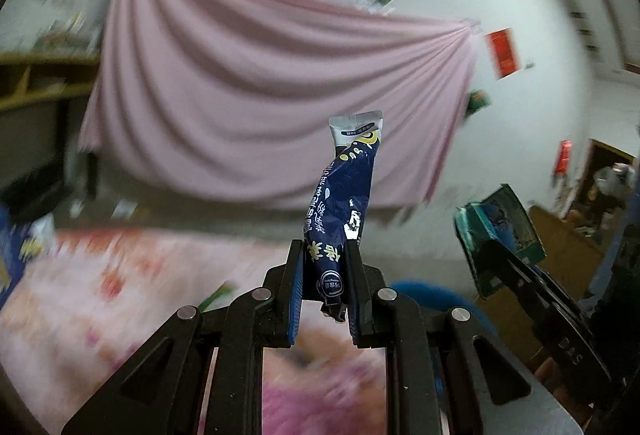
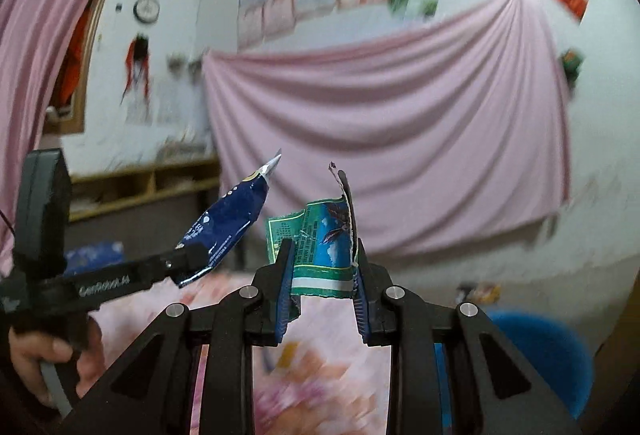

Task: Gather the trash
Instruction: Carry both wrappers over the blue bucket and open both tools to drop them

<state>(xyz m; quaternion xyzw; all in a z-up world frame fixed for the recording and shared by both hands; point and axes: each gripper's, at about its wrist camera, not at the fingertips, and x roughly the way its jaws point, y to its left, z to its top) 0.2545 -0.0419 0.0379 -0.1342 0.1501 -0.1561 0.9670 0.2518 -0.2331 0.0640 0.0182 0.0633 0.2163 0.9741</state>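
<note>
Aloft, the left claw (image 1: 324, 275) grips a crumpled dark blue snack wrapper (image 1: 346, 203) by its lower end, its silver seal pointing up before a draped pink cloth (image 1: 260, 83) on the white wall. Just beside it, the right claw (image 2: 320, 275) pinches a torn green wrapper (image 2: 320, 247) between its blue pads. Below both, blurred, lies a pink floral surface (image 1: 100, 295), with a blue round object (image 2: 540, 347) at the right.
</note>
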